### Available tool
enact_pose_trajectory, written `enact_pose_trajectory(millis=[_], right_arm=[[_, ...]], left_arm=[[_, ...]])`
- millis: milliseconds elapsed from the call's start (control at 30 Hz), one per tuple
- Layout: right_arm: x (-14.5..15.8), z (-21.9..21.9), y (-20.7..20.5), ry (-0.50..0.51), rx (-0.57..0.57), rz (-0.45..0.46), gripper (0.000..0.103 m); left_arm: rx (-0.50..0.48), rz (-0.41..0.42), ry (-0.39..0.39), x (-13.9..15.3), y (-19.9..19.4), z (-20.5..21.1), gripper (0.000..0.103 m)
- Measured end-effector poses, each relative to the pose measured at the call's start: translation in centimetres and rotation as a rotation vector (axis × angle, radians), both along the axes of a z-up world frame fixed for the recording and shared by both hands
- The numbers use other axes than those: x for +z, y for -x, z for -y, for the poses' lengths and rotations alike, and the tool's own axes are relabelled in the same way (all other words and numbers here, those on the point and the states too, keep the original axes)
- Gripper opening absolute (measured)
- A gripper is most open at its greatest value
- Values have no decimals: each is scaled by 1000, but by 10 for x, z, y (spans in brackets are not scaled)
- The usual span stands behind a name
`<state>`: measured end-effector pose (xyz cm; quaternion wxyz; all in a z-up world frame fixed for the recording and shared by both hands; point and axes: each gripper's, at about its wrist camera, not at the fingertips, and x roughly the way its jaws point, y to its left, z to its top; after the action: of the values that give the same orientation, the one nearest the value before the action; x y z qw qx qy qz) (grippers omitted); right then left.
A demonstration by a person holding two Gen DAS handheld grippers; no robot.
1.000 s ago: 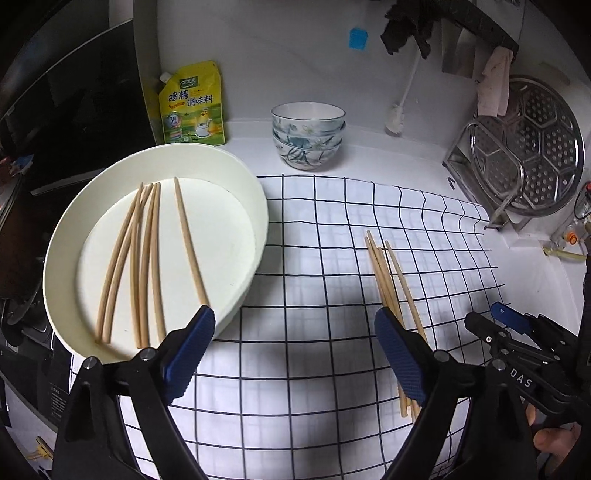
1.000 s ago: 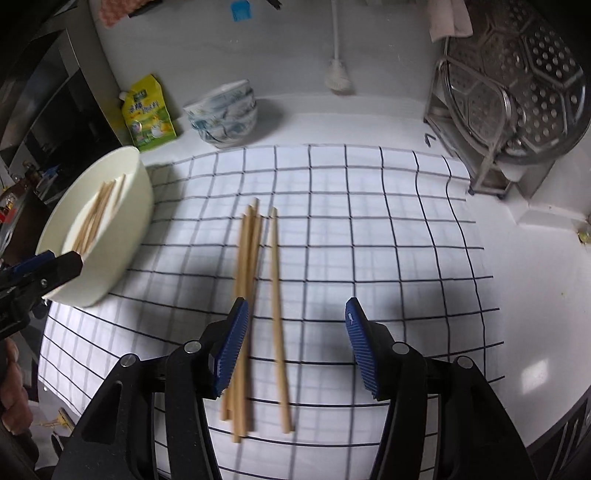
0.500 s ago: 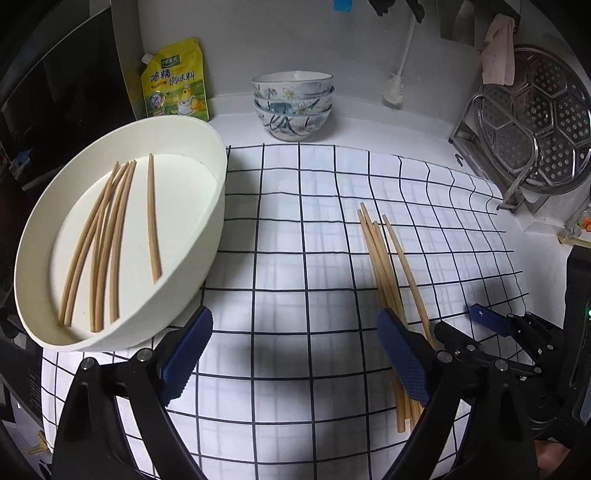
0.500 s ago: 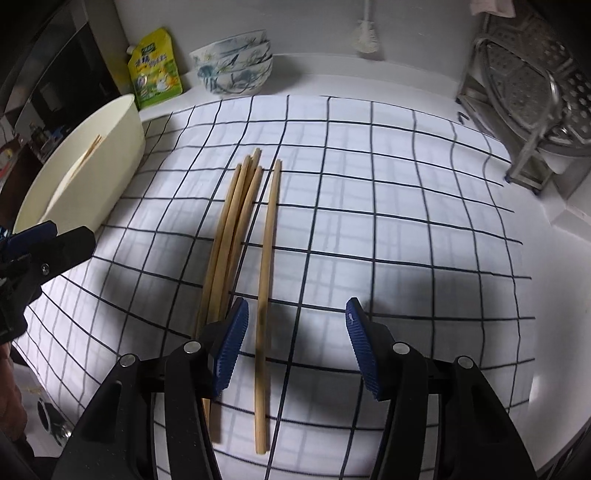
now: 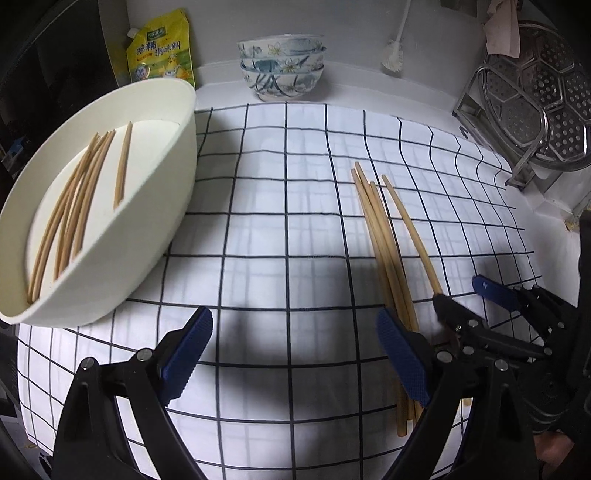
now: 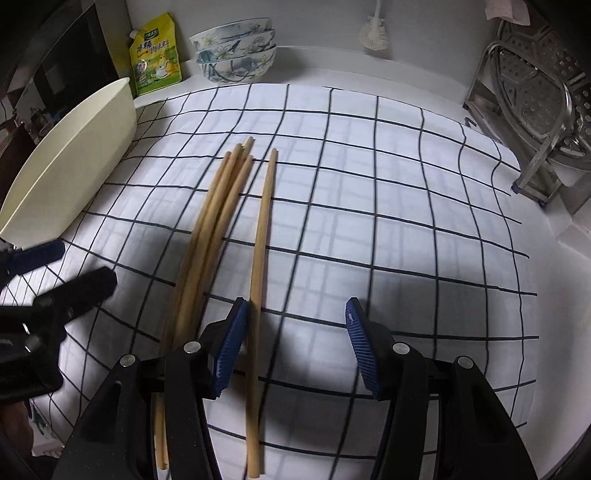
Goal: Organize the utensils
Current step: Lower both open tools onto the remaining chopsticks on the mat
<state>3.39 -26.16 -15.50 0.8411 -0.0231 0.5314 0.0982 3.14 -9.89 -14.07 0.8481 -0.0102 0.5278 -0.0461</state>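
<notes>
Several wooden chopsticks (image 6: 207, 236) lie bundled on the checked cloth, with a single chopstick (image 6: 260, 254) just to their right. My right gripper (image 6: 295, 345) hovers low over the near end of that single chopstick, open, its left pad (image 6: 231, 347) close beside the stick. Several more chopsticks (image 5: 79, 206) lie inside the cream oval dish (image 5: 162, 206) at the left. My left gripper (image 5: 295, 354) is open over bare cloth, between the dish and the bundle (image 5: 384, 243). In the left wrist view the right gripper (image 5: 465, 295) straddles the single chopstick.
Stacked patterned bowls (image 5: 282, 66) and a yellow seasoning pouch (image 5: 162, 55) stand at the back. A metal rack holding a steamer plate (image 5: 535, 99) is at the back right. A white brush (image 6: 375, 29) hangs on the wall. The checked cloth (image 6: 406, 206) covers the counter.
Both grippers have come down closer to the cloth. The right one now has the single chopstick between its jaws; the left one has drifted right, away from the dish.
</notes>
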Motion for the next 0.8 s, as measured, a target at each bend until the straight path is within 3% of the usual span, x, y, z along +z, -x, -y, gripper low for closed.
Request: enact_pose_trajectory(millis=[500,800], right_arm=[[2,32,1,-58,-58,-2,53],[4,35,4,-63,-66,1,53]], left_arm=[[-43,8,9,-11,-11,29,89],[-49,23,-44,-17,-8,36,90]])
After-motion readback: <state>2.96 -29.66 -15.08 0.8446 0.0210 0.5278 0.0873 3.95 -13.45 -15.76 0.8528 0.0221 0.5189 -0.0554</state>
